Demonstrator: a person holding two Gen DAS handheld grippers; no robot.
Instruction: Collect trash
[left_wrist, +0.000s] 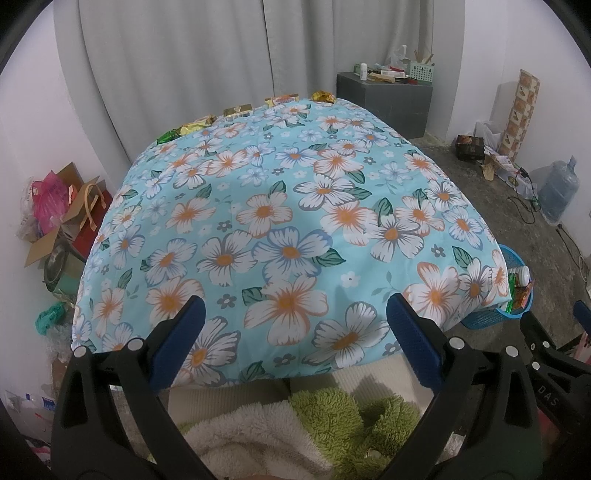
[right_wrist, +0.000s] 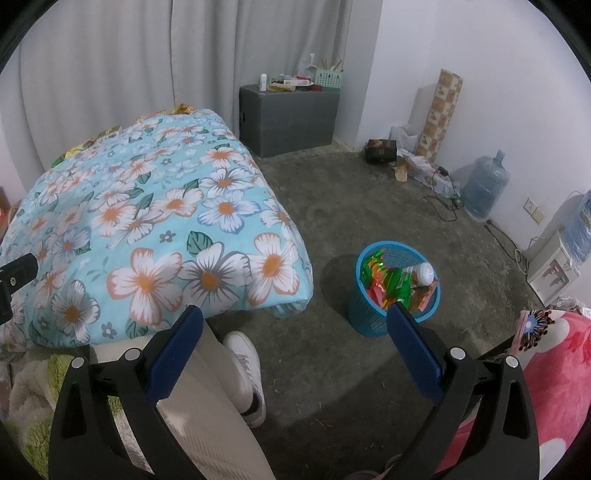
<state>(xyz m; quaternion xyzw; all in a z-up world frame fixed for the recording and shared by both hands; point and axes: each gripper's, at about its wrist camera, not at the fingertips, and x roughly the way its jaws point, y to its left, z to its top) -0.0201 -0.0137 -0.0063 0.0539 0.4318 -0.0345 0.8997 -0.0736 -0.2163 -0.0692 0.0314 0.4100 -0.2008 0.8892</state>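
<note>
Several wrappers and small boxes lie along the far edge of the floral quilt (left_wrist: 280, 221): a green wrapper (left_wrist: 168, 136), a yellow wrapper (left_wrist: 195, 125), a gold box (left_wrist: 237, 110), a red and yellow box (left_wrist: 283, 99) and a crumpled gold wrapper (left_wrist: 323, 96). A blue trash basket (right_wrist: 397, 288) stands on the floor right of the bed, holding wrappers and a white bottle (right_wrist: 424, 273); it also shows in the left wrist view (left_wrist: 515, 295). My left gripper (left_wrist: 295, 321) is open and empty over the quilt's near edge. My right gripper (right_wrist: 295, 328) is open and empty above the floor, near the basket.
A grey cabinet (right_wrist: 291, 118) with clutter stands at the back wall. A water jug (right_wrist: 484, 184), cables and boxes line the right wall. Cardboard and bags (left_wrist: 62, 218) pile left of the bed. A pink blanket (right_wrist: 554, 369) is at right. The person's leg and shoe (right_wrist: 247, 369) are below.
</note>
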